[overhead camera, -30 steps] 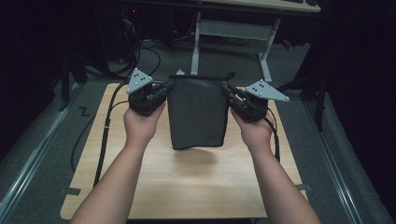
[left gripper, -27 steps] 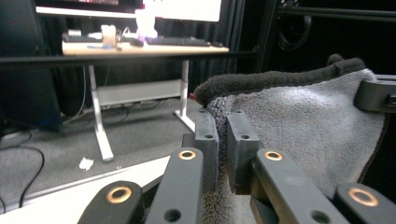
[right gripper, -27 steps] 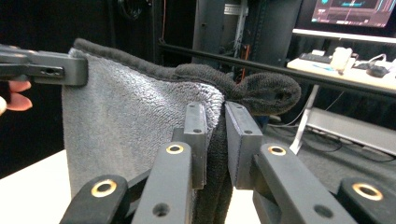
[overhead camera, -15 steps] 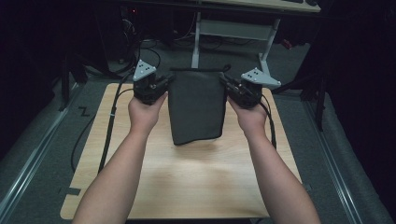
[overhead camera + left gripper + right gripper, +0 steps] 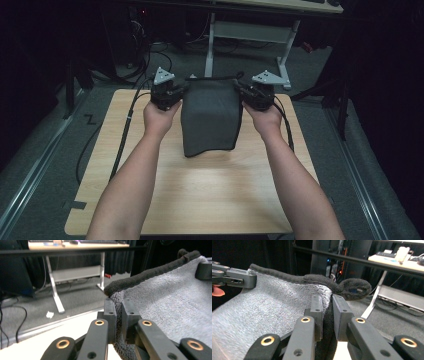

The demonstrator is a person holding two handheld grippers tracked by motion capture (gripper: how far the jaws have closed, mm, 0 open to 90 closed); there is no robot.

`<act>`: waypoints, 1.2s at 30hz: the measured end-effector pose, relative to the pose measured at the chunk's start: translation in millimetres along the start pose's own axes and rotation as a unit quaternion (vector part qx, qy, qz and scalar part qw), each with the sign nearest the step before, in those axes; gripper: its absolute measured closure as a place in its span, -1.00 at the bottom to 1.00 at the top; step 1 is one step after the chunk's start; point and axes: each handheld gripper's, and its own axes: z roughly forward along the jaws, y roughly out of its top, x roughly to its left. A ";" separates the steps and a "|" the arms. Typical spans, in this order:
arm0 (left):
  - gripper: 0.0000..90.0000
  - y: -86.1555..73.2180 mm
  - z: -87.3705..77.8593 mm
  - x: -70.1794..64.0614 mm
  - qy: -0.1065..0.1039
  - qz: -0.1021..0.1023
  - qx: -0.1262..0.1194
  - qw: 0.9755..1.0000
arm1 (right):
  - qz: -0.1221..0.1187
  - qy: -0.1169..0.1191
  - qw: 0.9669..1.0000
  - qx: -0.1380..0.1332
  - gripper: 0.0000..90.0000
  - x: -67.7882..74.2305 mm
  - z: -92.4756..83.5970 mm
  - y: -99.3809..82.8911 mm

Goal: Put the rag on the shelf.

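- A person stands at a light wooden table (image 5: 200,200), both forearms stretched out over it, a two-jaw gripper in each hand.
- Between the two grippers hangs a dark grey towel (image 5: 210,117), held up by its top corners near the far edge of the table.
- The left gripper (image 5: 176,93) pinches the towel's top left corner. In the left gripper view (image 5: 119,315) its black jaws stand nearly together, with the terry cloth squeezed into the narrow gap between them.
- The right gripper (image 5: 244,92) pinches the top right corner. In the right gripper view (image 5: 327,312) its jaws are likewise clamped on a fold of the cloth, the thick hem bulging just above them.
- The towel's top edge runs roughly level from one gripper to the other, with a rolled dark hem along it and a small loop of hem poking out past the right-hand corner.
- The cloth drops from that edge towards the person, and its lower end lies on the table top around the middle of the board. The bottom edge looks a little uneven, lower at the left than at the right.
- Each gripper carries a grey three-cornered plate on top, and a black cable (image 5: 125,130) trails from the left one back across the table and off its near left side.
- Beyond the table, on the grey carpet, stands a desk with white legs (image 5: 210,47), and further cables lie on the floor beside it.
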 end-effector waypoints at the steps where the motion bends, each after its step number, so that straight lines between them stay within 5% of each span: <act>1: 0.86 -3.7 2.0 1.3 0.001 -0.004 0.006 1.000 | -0.006 0.001 1.000 0.006 0.78 0.2 2.3 -2.8; 6: 0.87 -20.4 9.6 5.9 -0.011 -0.025 0.031 0.999 | -0.015 0.010 0.999 0.041 0.79 -3.8 14.4 -18.4; 13: 0.87 -37.5 15.0 6.7 -0.022 -0.036 0.058 0.997 | -0.006 0.012 0.998 0.056 0.79 -5.6 19.4 -33.0; 36: 0.87 -69.1 19.0 6.5 -0.052 -0.070 0.071 0.994 | 0.048 0.036 0.996 0.071 0.79 -12.4 22.0 -56.1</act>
